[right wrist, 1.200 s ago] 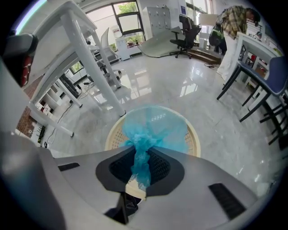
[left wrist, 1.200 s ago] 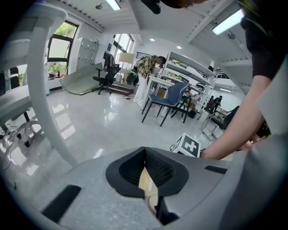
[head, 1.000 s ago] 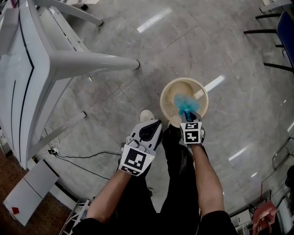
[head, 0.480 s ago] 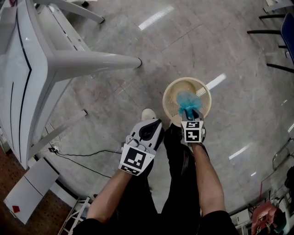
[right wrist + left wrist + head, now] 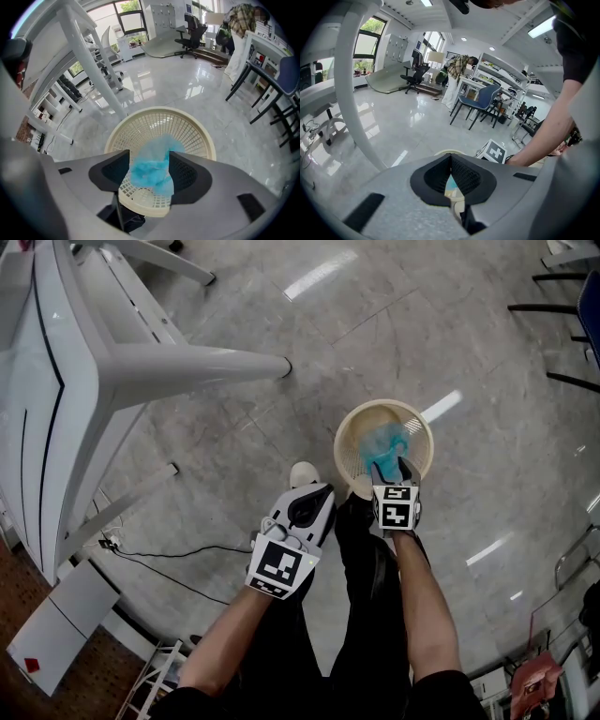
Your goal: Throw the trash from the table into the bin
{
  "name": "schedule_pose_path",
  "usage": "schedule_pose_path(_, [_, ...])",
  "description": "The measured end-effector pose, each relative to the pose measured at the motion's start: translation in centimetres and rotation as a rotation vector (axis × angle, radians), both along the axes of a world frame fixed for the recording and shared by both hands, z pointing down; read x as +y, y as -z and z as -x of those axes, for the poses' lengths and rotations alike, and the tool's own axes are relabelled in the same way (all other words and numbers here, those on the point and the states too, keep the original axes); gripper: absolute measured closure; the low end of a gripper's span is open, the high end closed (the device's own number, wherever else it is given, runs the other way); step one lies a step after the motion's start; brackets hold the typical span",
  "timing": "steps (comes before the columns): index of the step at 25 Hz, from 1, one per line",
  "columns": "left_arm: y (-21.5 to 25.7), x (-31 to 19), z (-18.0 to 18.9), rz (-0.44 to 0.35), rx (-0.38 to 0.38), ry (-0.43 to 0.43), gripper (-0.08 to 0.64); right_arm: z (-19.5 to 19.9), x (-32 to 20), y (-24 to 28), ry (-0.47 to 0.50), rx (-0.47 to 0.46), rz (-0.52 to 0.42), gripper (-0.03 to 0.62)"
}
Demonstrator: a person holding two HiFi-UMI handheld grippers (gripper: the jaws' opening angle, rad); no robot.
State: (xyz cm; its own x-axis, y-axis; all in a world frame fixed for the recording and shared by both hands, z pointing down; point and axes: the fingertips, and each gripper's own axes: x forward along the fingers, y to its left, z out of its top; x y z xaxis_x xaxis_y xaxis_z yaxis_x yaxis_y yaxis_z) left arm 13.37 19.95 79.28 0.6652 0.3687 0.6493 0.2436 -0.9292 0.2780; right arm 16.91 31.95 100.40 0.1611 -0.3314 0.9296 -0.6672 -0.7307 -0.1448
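Blue trash point(image 5: 152, 169), seemingly loose, between right gripper point(image 5: 149, 158) jaws just opened; left gripper point(image 5: 451, 164) clenched.

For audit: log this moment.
right tool: jaws just opened, crumpled blue tissue between; below: beige mesh bin; left tool: shut on teal-cream scrap

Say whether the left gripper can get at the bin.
Probably yes: nothing stands between left gripper and bin; the right gripper, jaws just opening round blue trash, covers only its near rim.
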Motion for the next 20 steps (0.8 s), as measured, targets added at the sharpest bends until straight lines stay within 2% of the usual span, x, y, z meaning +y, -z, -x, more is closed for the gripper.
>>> schedule_pose_path(11, [-0.3, -0.5, 0.1, -0.002, -0.006, 0.001, 0.552, 0.2, 0.2, -0.4, -0.003, -0.016, 0.016, 0.342])
schedule_pose_path(20, [2.3, -0.4, -0.4, -0.014, 0.001, -0.016, 0.552, -0.7, -0.2, 3.3, 0.013, 0.013, 0.021, 0.343])
